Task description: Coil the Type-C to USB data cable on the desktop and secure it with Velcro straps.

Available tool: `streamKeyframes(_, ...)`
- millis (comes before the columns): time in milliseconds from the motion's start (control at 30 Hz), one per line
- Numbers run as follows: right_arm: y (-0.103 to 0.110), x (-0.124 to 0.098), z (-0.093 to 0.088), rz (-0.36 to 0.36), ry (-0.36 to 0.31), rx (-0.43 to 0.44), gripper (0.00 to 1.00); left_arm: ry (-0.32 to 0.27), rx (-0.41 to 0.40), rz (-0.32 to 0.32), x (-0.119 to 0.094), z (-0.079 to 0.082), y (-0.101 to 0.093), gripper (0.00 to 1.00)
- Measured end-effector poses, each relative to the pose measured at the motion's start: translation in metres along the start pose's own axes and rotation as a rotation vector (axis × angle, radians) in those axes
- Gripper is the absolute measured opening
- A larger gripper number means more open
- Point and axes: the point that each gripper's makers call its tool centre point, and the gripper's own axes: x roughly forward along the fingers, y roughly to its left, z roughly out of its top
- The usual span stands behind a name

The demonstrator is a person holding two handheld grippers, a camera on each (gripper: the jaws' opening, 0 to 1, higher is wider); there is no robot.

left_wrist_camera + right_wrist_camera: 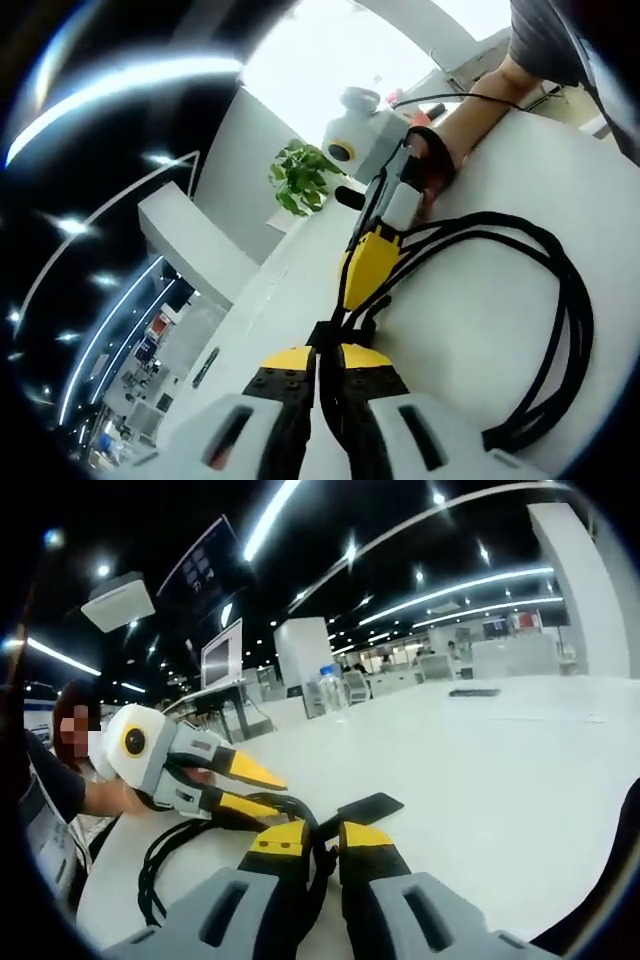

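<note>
The black data cable (572, 300) lies in long loops on the white table (480, 330). My left gripper (328, 352) is shut on the gathered strands close to the camera. My right gripper (352, 300), held by a hand (470, 120), pinches the same bundle just beyond the left's tips. In the right gripper view my right gripper (322, 832) is shut on the cable (165, 865), whose loops trail off to the left. A flat black Velcro strap (368, 806) sticks out just past its fingertips. The left gripper (295, 800) comes in from the left beside it.
A potted plant (300, 175) stands at the table's far edge. Farther off are a water bottle (330, 685), a monitor (222, 652) and a small dark object (475, 692). A person's sleeve (40, 780) is at the left. Bare tabletop (500, 780) stretches to the right.
</note>
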Motion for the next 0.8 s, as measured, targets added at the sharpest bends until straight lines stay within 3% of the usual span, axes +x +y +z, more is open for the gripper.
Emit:
streamKeyframes(500, -0.002, 0.000, 0.002, 0.003, 0.002, -0.007, 0.11, -0.016, 0.026, 0.057, -0.005, 0.005, 0.012, 0.10)
streamKeyframes(600, -0.001, 0.000, 0.001, 0.005, 0.004, -0.013, 0.11, -0.054, -0.009, 0.081, -0.006, 0.009, 0.017, 0.10)
streamKeyframes(800, 0.000, 0.000, 0.002, 0.009, -0.004, -0.030, 0.13, -0.061, -0.127, 0.061, -0.004, 0.003, 0.015, 0.10)
